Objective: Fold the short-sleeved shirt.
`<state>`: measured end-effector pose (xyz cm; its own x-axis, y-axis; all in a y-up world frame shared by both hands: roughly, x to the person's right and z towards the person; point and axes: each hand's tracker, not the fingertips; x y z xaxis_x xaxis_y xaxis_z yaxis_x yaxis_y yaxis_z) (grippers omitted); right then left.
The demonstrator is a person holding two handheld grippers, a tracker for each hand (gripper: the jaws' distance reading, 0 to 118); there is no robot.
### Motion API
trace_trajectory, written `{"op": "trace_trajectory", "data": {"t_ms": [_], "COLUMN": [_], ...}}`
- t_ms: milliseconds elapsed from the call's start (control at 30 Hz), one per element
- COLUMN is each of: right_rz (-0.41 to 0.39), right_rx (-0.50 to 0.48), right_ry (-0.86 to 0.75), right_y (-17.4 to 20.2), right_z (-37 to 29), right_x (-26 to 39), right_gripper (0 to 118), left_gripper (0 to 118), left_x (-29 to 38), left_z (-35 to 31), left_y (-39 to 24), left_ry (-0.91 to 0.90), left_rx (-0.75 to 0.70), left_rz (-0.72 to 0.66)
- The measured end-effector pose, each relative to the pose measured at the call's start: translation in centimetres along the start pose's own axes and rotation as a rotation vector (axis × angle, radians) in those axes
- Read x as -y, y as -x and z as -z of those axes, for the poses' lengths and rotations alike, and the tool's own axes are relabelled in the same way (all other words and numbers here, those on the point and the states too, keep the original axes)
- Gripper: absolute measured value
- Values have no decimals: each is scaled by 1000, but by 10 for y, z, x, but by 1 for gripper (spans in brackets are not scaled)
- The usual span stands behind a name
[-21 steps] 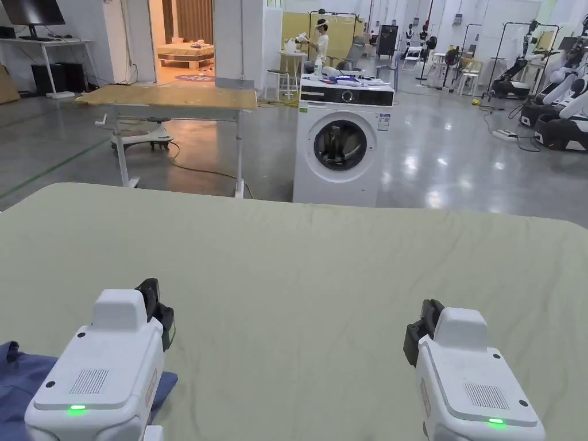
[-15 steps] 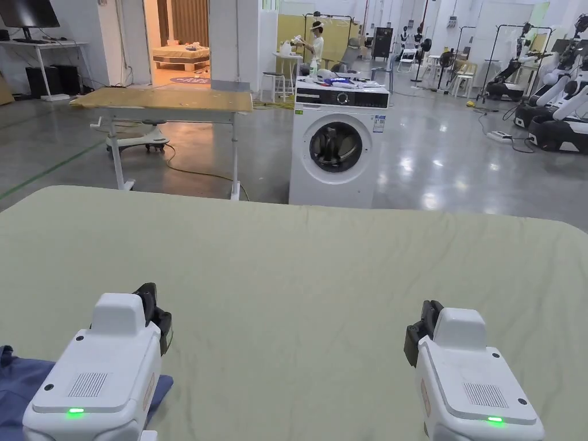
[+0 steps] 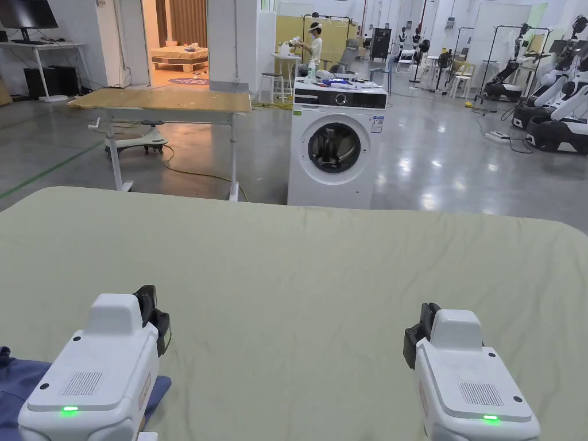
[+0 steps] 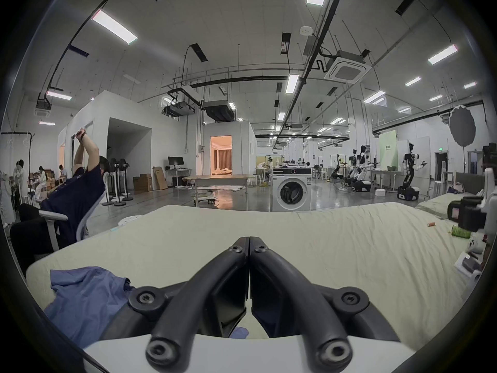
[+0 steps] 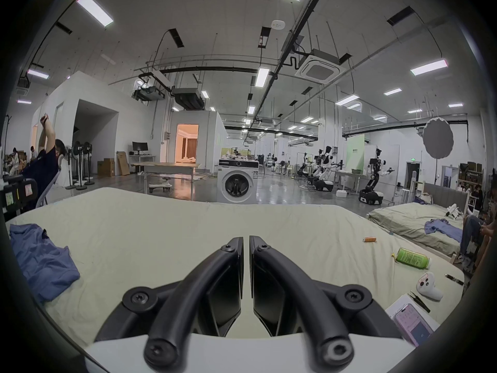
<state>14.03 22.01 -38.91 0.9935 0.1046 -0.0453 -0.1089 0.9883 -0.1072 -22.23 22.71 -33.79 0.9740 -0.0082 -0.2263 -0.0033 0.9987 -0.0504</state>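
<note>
- Blue and crumpled, the short-sleeved shirt [image 5: 40, 260] lies in a loose heap at the near left corner of the bed [image 3: 321, 270]; in the head view we see only an edge of it [image 3: 17, 379] under and beside the left tool.
- We hold the left gripper [image 4: 249, 241] just above the shirt's right edge; its jaws meet tip to tip with nothing between them, and cloth shows below them in the left gripper view [image 4: 86, 298].
- We hold the right gripper [image 5: 246, 241] well apart from the shirt, over bare pale green sheet; its jaws stand almost together with a thin slit between them, clasping nothing.
- Between the two tools the sheet is faintly wrinkled and carries nothing.
- Along the right side of the bed lie small things: an orange tube [image 5: 369, 239], a green bottle [image 5: 411, 257] on its side, a white controller [image 5: 429, 288], tweezers [image 5: 419, 301] and a phone [image 5: 412, 325] on a white box.
- Beyond the far edge stands a white washing machine [image 3: 337, 152] with clutter on top, and left of it a wooden-topped table [image 3: 163, 100].
- To the left a person [image 4: 72, 190] leans back in a chair with arms raised.
- To the right is a second bed [image 5: 408, 222] with another blue garment [image 5: 443, 229] on it, and robots [image 5: 375, 179] stand farther back.
</note>
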Motion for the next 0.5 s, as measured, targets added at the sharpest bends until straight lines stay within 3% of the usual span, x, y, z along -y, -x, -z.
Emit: {"op": "trace_trajectory", "data": {"t_ms": [67,133,267,367,400,433,467,500], "right_rz": [34,195,408,558,553,493,372,190], "right_rx": [-10,-43,-6,-17,-31,-56,-74,-108], "right_ry": [17,38,30,34,31,27,26,12], "right_y": [-3,-12,-30,-38,-38,-35,-30,-22], "right_z": [1,2,1,4,5,7,9,9], "right_x": [-1,-5,-11,-12,-12,-14,-18,-22], "right_gripper": [4,4,4,3,3,3,3,3], "left_gripper": [0,0,0,0,0,0,0,0], "left_x": [-1,-2,6,11,7,3,-3,-8], "left_z": [2,4,11,14,14,14,14,13], "left_y": [6,16,41,45,40,33,20,7], "left_ry": [20,28,55,73,77,83,99,119], "left_rx": [30,31,87,61,54,54,44,9], "left_rz": [-80,-216,-624,-725,-652,-518,-357,-157]}}
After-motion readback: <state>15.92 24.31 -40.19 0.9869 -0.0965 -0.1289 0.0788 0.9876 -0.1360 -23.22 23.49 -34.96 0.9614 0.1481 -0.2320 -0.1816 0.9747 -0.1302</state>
